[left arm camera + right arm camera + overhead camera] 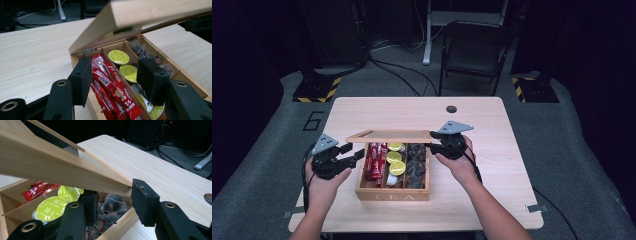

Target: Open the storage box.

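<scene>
black jaws of the right gripper (113, 202) straddle the front corner of the wooden lid (50, 162), apparently pinching it half raised over the tea box (392, 194) mid-table. left gripper (113, 83) hovers agape beside the red nescafe sticks (110, 85), holding nothing. judgement: lid is being swung on its hinges; follow the arc, keep the grip on the edge, steady the box if it slides.

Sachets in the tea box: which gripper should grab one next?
Left. The left gripper is open, aimed right over the red sachets, while the right gripper is holding up the lid.
</scene>
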